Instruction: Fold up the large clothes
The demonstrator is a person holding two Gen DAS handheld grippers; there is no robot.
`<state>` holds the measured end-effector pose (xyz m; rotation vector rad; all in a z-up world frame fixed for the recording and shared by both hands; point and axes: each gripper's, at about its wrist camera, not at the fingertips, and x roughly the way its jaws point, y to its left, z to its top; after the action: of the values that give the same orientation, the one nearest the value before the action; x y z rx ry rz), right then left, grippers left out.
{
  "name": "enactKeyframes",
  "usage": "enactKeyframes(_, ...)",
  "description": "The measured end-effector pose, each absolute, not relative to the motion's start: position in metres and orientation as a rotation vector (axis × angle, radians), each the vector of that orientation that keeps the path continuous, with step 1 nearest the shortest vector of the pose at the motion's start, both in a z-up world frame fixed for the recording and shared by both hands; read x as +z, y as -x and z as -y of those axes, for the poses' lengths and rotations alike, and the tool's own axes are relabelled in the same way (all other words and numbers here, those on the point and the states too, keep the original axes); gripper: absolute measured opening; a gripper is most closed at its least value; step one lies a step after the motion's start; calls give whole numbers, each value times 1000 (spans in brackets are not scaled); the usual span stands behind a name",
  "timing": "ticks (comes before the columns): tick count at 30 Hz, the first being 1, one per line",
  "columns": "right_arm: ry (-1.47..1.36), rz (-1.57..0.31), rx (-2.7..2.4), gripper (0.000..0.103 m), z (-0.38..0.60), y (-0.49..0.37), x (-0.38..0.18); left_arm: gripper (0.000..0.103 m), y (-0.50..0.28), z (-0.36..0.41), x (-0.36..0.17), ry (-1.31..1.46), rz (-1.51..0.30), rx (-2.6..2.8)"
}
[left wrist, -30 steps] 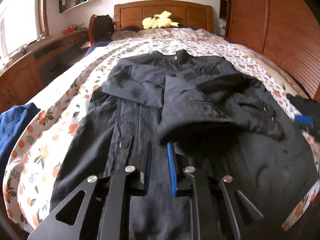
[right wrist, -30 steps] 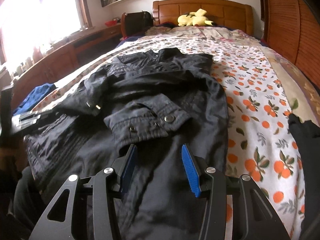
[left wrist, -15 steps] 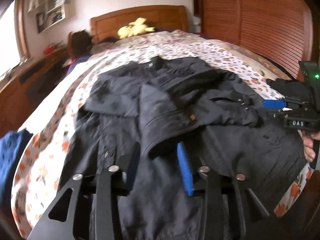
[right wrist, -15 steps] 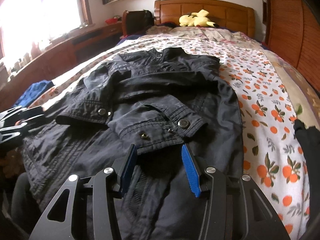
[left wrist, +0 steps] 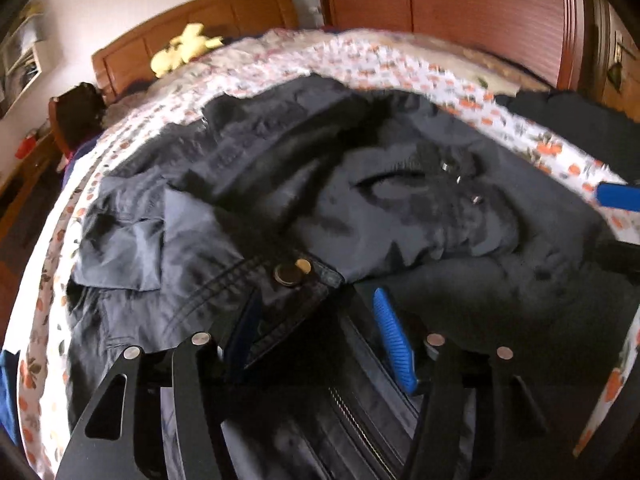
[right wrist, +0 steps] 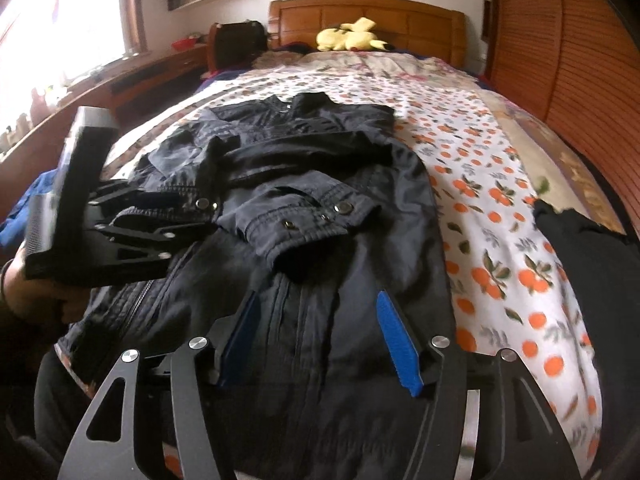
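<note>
Jacket (right wrist: 320,208) lies flat on the bed (right wrist: 500,184), collar toward the headboard (right wrist: 368,20), hem at the near edge. Both sleeves are folded in across the chest, cuffs meeting near the middle.

Left tool (left wrist: 320,320): jaws opening. A snap-buttoned cuff (left wrist: 292,276) lies between the blue pads, not pinched (left pad mostly hidden behind the fabric). From the right wrist view, the left tool (right wrist: 132,232) comes in from the left side, low over that cuff, a hand (right wrist: 36,292) behind it.

Right tool (right wrist: 320,332): jaws opening, nothing between the pads; plain jacket front and a stitched seam below them. The other cuff (right wrist: 316,216) lies ahead of it, apart.

Around:
- black garment (right wrist: 588,248) on the bed to the right, clear of the jacket
- blue cloth (right wrist: 24,204) at the left edge
- yellow plush toy (right wrist: 348,36) by the headboard, well away
- dark bag (right wrist: 236,44) and wooden desk (right wrist: 140,76) on the left under the window, slatted wooden wardrobe (right wrist: 580,60) on the right

Nothing lies on top of the jacket but its own sleeves.

Materials: jacket is dark grey-black woven fabric, creased, with ribbed stitching on the cuffs, metal snaps and a metal zip (left wrist: 360,420) down the front. Bedspread is white, printed with oranges and leaves. Tool fingers are black plate with round silver bolts; pads are ridged blue rubber.
</note>
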<state>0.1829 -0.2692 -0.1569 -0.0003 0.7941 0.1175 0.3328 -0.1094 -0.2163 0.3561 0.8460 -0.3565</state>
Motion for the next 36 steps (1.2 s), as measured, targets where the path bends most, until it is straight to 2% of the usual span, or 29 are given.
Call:
enactKeyframes(3,-19,-810,83,58,270,-176,-158,58,-343,110,-228,-398,-870,-342)
enactKeyframes(5,-26,-813,74,58,268,-172,-159,45,-345,108,-230,-408,-873,-363)
enactKeyframes(7,-29,-815,70,58,267,-169,-159,9,-345,104,-227,-366,-896,-420)
enactKeyframes(8,-30,-815,74,58,265,-168,-158,0,-343,99,-221,-348,-890,-428)
enactKeyframes(14,-18,-825,115,58,260,-173,-160,0,-333,58,-195,-288,-815,-343)
enactKeyframes(20,-23,-802,150,58,252,-176,-159,0,-331,32,-180,-243,-820,-336)
enactKeyframes(21,-26,-801,154,58,251,-175,-160,5,-330,33,-179,-246,-824,-341)
enactKeyframes(22,-29,-799,159,58,250,-174,-161,25,-329,38,-180,-260,-828,-350)
enactKeyframes(24,-33,-803,161,58,250,-173,-164,52,-326,47,-182,-290,-819,-356)
enactKeyframes(36,-73,-806,123,58,274,-162,-165,53,-358,101,-232,-417,-920,-376)
